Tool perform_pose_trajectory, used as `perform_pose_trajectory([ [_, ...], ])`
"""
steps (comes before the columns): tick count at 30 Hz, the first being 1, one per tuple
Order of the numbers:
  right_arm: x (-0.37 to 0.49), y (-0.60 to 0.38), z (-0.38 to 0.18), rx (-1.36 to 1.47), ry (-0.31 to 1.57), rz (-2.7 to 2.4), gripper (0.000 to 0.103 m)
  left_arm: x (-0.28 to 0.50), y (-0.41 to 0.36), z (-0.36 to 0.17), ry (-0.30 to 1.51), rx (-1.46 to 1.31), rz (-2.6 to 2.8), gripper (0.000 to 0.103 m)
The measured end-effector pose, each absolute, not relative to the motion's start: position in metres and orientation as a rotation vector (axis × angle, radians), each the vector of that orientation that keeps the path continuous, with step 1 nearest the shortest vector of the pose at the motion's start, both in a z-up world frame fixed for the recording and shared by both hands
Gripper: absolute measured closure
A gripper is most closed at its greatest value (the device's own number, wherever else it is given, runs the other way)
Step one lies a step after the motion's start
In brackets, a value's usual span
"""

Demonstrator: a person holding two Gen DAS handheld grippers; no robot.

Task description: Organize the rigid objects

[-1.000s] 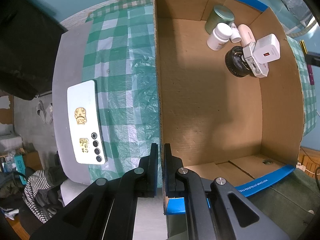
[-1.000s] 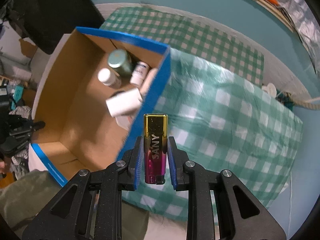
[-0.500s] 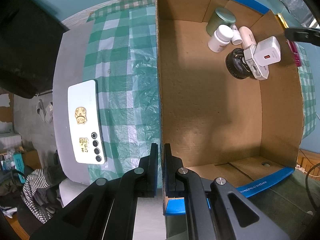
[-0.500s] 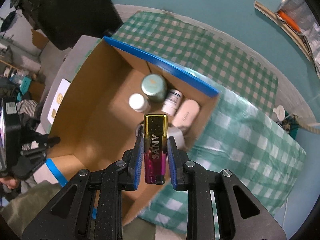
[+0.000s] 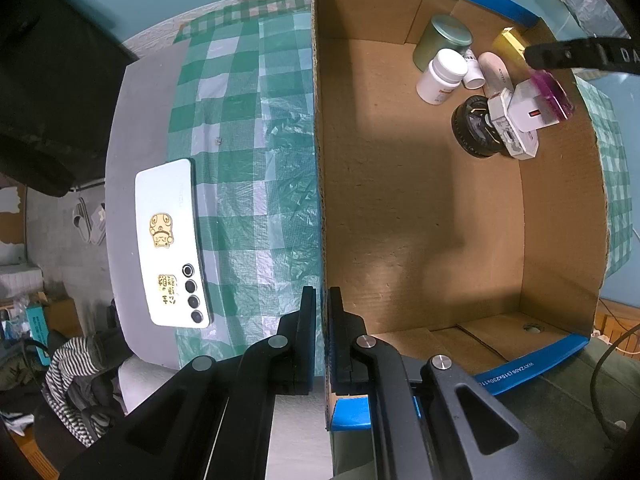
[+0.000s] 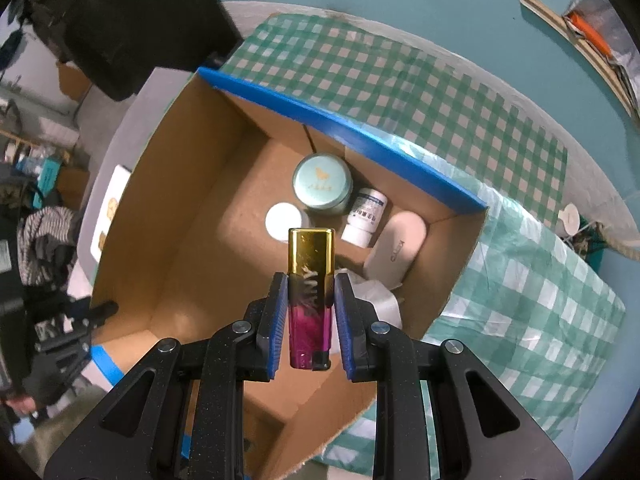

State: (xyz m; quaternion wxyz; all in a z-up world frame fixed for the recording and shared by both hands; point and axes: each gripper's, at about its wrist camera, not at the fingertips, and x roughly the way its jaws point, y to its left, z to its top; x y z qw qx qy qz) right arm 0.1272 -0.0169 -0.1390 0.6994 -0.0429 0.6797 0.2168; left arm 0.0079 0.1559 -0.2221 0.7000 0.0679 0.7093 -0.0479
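My right gripper (image 6: 311, 280) is shut on a gold and pink lighter (image 6: 310, 280) and holds it above the open cardboard box (image 6: 180, 184). The lighter (image 5: 550, 90) also shows in the left wrist view over the box's far right corner. In the box lie a green tin (image 6: 322, 184), white pill bottles (image 6: 364, 216), a pinkish case (image 6: 396, 252), a white charger (image 5: 532, 114) and a black round part (image 5: 474, 126). My left gripper (image 5: 323, 300) is shut on the box's left wall (image 5: 320, 160). A white phone (image 5: 172, 242) lies on the table left of the box.
The box stands on a green checked cloth (image 6: 440, 92) over a grey table (image 5: 136, 120). A dark bag (image 6: 132, 20) sits beyond the box. Clothes and clutter (image 5: 72, 372) lie below the table's edge.
My right gripper has carried the lighter from beside the box's outer wall to over the items inside the box. The left gripper and box have stayed put.
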Motion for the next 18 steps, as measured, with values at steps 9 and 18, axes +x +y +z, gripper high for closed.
perform_pose_trajectory([
  [9,0.127,-0.014,-0.126,-0.096,1.486,0.478,0.081,0.007,0.156,-0.223,1.581,0.149,-0.107,0.098],
  [18,0.124,-0.021,-0.102,-0.122,1.439,0.429,0.054,0.009,0.156,-0.218,1.573,0.151,-0.102,0.098],
])
